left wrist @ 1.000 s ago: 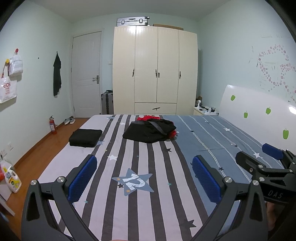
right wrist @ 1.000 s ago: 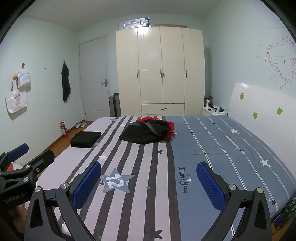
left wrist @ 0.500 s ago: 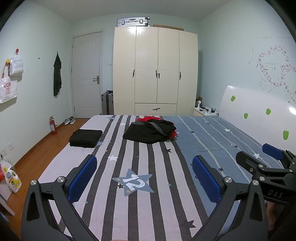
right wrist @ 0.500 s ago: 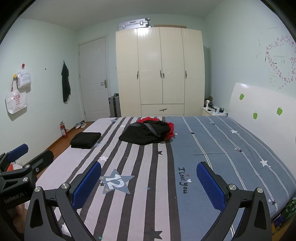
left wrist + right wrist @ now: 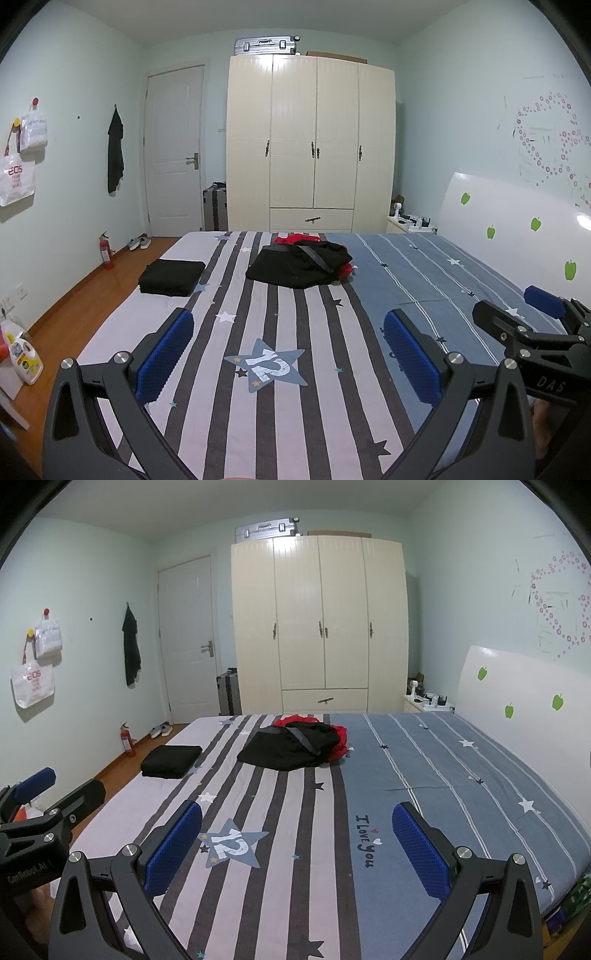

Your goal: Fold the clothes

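Observation:
A loose heap of black clothes (image 5: 300,264) with a red garment (image 5: 295,239) under it lies on the far middle of the bed; it also shows in the right wrist view (image 5: 291,745). A folded black garment (image 5: 172,277) lies near the bed's left edge, also seen in the right wrist view (image 5: 171,760). My left gripper (image 5: 288,354) is open and empty above the near part of the bed. My right gripper (image 5: 297,843) is open and empty beside it, well short of the clothes.
The bed (image 5: 280,413) has a striped grey and blue sheet and a white headboard (image 5: 517,225) on the right. A cream wardrobe (image 5: 312,144) stands behind it, a door (image 5: 175,151) to the left. A fire extinguisher (image 5: 106,251) and detergent bottle (image 5: 22,354) stand on the floor.

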Demonstrator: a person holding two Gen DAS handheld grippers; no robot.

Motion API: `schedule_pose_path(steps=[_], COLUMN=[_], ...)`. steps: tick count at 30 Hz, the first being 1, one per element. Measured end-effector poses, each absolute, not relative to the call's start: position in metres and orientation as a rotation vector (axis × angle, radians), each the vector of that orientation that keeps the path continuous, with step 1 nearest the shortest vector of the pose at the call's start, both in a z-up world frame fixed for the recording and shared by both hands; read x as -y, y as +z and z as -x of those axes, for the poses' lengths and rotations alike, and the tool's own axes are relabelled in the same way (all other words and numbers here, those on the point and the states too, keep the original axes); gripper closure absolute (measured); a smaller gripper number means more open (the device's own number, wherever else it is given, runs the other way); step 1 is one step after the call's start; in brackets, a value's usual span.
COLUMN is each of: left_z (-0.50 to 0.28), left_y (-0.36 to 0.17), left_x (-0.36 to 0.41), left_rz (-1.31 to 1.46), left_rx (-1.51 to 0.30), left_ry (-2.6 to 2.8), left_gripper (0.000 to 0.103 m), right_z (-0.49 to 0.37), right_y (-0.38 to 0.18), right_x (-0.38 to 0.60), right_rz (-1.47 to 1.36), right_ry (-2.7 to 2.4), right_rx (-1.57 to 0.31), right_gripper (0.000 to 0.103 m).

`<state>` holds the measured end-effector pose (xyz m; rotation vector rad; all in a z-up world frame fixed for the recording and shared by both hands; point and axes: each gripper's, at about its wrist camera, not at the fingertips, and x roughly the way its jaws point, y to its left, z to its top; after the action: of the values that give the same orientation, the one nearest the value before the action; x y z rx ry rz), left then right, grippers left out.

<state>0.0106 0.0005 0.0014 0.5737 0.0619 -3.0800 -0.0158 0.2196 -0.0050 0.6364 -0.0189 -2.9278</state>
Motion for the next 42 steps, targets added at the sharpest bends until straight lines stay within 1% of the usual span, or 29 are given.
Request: schedule_pose_path(steps=[17,23,27,30,35,39,42], left_z=[-0.011,-0.008,0.006,0.026,0.091,0.159,0.208], left_y=[0.006,-0.003,-0.020,-0.047,-0.120,-0.193,-0.240], left_x=[0.000,0.002,0.005,0.008,0.012,0.016,0.018], left_rz=[-0.572,-0.585,-0.628,-0.699,-0.919,-1.175,-1.362], left_rx=[-0.060,-0.061,-0.074,-0.071,-0.081,-0.178,-0.299], left_ry=[-3.085,-3.080,-3.064,-3.044,-3.007,-3.019,-2.998], left_gripper=[0.001,0.001,0.001,0.001,0.001,0.001,0.001], right_z=[0.015,0.019,0.030,0.048,0.102,0.162,0.210], right_y=[-0.004,-0.009,-0.023,-0.044,-0.109,-0.174,-0.218], right_x=[-0.220,-0.220,-0.223,-0.228,-0.237,-0.243,-0.241], right_rz=[-0.628,-0.644,-0.681,-0.740,-0.889,-0.976,-1.025], right_ry=[-2.927,-2.924,-2.922,-2.914,-2.875,-2.806,-2.786], right_rx=[0.014,0.019,0.034,0.052,0.097,0.141,0.081], right_gripper=[0.001,0.001,0.001,0.001,0.001,0.001,0.001])
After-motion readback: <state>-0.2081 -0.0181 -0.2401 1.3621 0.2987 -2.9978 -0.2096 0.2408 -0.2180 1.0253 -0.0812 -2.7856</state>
